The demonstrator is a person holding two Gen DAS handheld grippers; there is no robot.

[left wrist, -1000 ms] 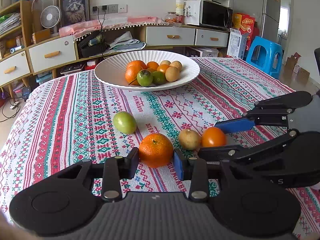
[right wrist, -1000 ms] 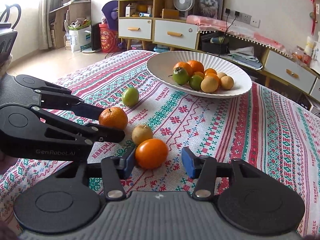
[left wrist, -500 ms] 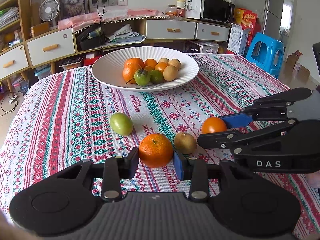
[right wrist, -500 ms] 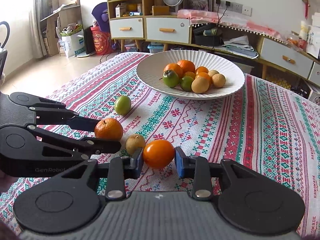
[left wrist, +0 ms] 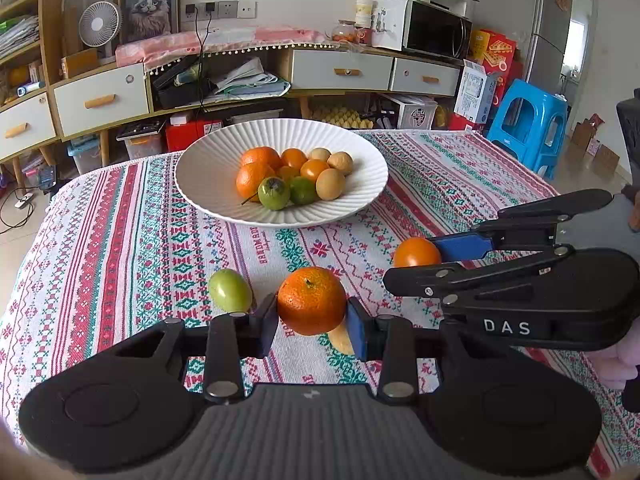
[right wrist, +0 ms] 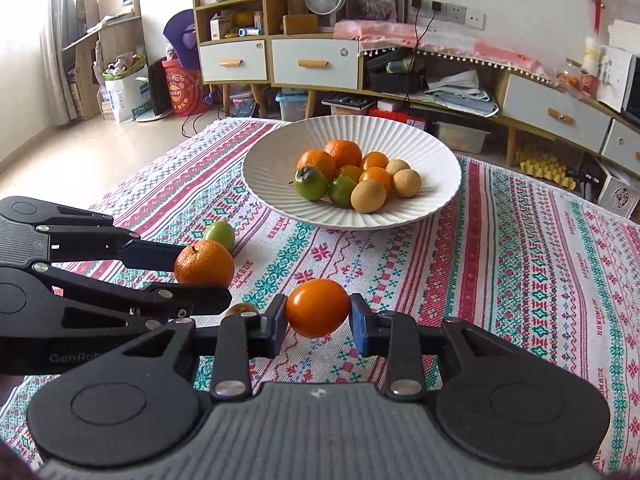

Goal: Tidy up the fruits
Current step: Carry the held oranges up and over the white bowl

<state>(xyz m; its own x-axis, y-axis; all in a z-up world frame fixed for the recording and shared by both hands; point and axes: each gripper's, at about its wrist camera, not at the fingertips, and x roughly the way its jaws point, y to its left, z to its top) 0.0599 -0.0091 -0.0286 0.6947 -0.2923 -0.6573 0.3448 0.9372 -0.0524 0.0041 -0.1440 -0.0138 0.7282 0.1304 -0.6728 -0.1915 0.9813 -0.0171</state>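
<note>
My left gripper (left wrist: 312, 326) is shut on a rough-skinned mandarin (left wrist: 311, 300) and holds it above the cloth; it also shows in the right wrist view (right wrist: 204, 263). My right gripper (right wrist: 318, 326) is shut on a smooth orange fruit (right wrist: 317, 308), also lifted; it shows in the left wrist view (left wrist: 416, 252). A white ribbed bowl (left wrist: 208, 168) with several orange, green and tan fruits stands beyond. A green fruit (left wrist: 230, 290) and a tan fruit (left wrist: 342, 340), partly hidden under the left gripper, lie on the cloth.
The table carries a red, green and white patterned cloth (left wrist: 120, 240). A blue stool (left wrist: 528, 120) stands off its right side. Low cabinets with drawers (left wrist: 100, 96) run along the wall behind. The cloth's far edge (right wrist: 224, 124) drops to the floor.
Both grippers have closed on their fruits and lifted them off the cloth, moving toward the bowl. The tan fruit stayed on the cloth and now lies under the left gripper.
</note>
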